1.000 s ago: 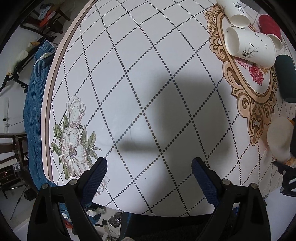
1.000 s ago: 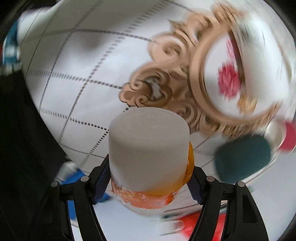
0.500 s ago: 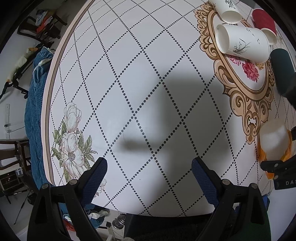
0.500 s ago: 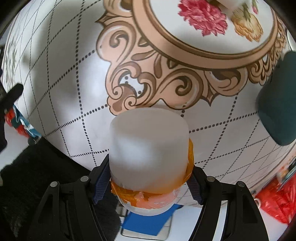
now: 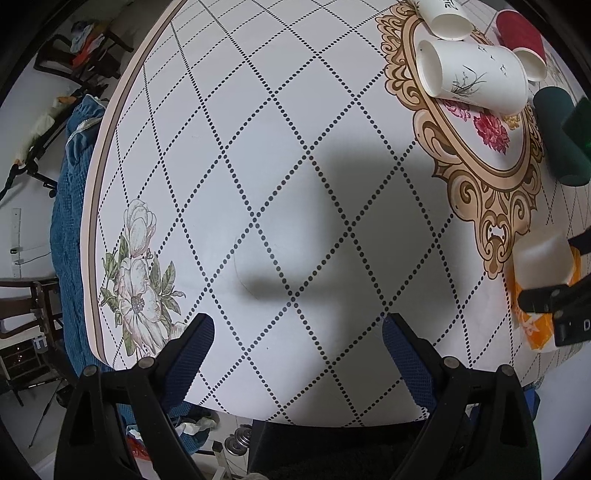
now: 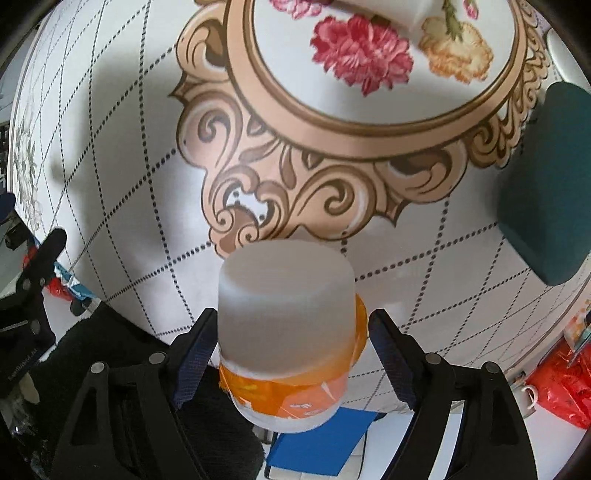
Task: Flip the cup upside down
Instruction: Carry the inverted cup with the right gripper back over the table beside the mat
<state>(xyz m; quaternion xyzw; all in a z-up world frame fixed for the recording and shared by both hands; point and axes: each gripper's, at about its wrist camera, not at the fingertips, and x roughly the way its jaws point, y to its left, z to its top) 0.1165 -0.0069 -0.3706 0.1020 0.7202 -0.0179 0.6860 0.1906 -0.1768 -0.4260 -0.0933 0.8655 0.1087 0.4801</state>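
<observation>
A translucent white cup with an orange printed band (image 6: 286,325) sits between the fingers of my right gripper (image 6: 291,354), base pointing away from the camera, over the table's near edge. The left finger touches it; a thin gap shows at the right finger. The cup also shows at the right edge of the left wrist view (image 5: 543,273), with the right gripper's fingers (image 5: 554,295) around it. My left gripper (image 5: 297,350) is open and empty above the patterned table (image 5: 258,166).
Two white paper cups (image 5: 476,77) lie on their sides on the ornate gold medallion (image 5: 480,155). A red cup (image 5: 521,33) and a dark teal cup (image 5: 561,136) lie beyond. The teal cup (image 6: 546,184) is right of the held cup. Blue cloth (image 5: 70,221) hangs off the table's left.
My right gripper turned the cup base-forward and moved it closer to the table near the medallion's scrollwork. The left gripper has barely moved.
</observation>
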